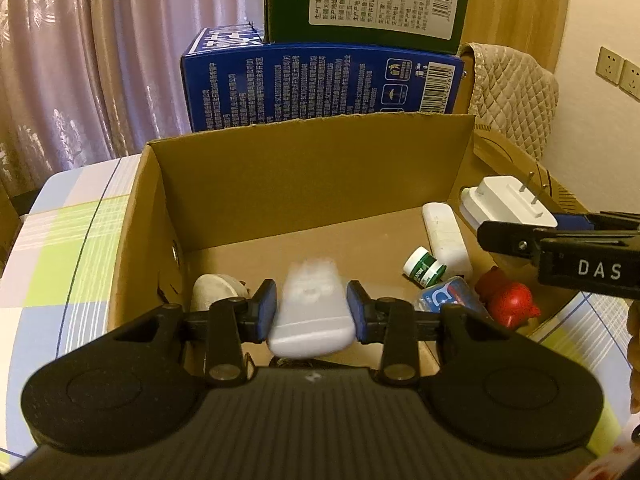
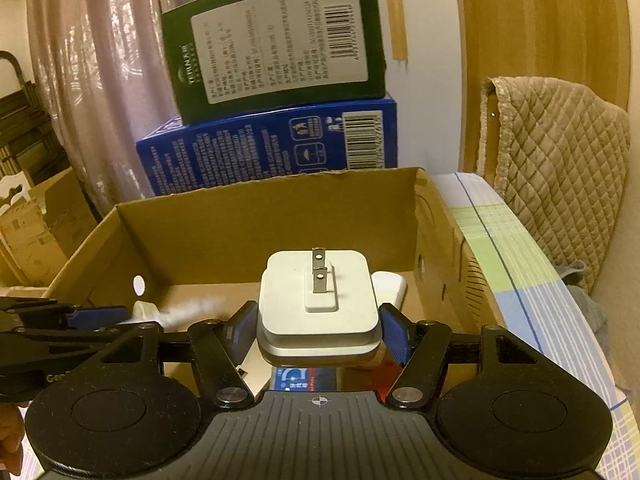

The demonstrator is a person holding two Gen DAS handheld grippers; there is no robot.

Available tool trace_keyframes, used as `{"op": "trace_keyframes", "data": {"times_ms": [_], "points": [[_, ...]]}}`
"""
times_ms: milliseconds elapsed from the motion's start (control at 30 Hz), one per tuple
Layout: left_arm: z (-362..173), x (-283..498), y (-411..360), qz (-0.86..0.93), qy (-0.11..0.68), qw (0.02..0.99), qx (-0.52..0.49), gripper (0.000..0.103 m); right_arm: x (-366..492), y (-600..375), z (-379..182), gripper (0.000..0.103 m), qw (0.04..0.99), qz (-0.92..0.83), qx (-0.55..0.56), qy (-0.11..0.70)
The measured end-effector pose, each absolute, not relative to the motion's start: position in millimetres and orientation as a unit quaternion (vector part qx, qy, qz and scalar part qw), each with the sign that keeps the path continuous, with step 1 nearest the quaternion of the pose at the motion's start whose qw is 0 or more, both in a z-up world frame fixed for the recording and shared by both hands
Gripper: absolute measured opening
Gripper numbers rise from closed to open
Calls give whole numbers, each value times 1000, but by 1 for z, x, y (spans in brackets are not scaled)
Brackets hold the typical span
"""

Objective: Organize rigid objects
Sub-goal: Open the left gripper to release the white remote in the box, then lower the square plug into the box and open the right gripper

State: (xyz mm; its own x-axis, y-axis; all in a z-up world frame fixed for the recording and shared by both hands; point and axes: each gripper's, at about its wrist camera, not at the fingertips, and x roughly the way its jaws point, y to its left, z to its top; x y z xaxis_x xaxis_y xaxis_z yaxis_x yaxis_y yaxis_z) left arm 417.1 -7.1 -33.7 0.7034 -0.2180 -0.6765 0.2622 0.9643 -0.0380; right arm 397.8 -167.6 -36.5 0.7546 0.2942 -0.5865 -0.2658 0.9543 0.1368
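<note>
An open cardboard box (image 1: 320, 168) stands on the checked tablecloth. My left gripper (image 1: 312, 312) hangs over the box's near left part, shut on a white oblong remote-like thing (image 1: 312, 320) whose far end is blurred. In the right wrist view my right gripper (image 2: 318, 328) is shut on a white power adapter (image 2: 318, 308) with two metal prongs up, held over the box's near right. The adapter (image 1: 504, 200) also shows at the right of the left wrist view. Inside lie a white case (image 1: 446, 240), a green-white bottle (image 1: 424, 268), a blue pack (image 1: 448, 298) and a red figure (image 1: 512, 300).
A round white item (image 1: 212, 292) lies in the box's near left corner. Behind the box a green carton (image 1: 368, 0) is stacked on a blue carton (image 1: 320, 88). A chair with a quilted cover (image 2: 560, 168) stands at the right, curtains at the left.
</note>
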Motion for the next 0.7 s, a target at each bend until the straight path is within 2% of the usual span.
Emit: {"op": "trace_keyframes", "data": {"times_ms": [700], "points": [[-25, 415, -5, -124, 351, 928, 26, 20, 400, -168, -44, 62, 929, 155, 36, 334]]}}
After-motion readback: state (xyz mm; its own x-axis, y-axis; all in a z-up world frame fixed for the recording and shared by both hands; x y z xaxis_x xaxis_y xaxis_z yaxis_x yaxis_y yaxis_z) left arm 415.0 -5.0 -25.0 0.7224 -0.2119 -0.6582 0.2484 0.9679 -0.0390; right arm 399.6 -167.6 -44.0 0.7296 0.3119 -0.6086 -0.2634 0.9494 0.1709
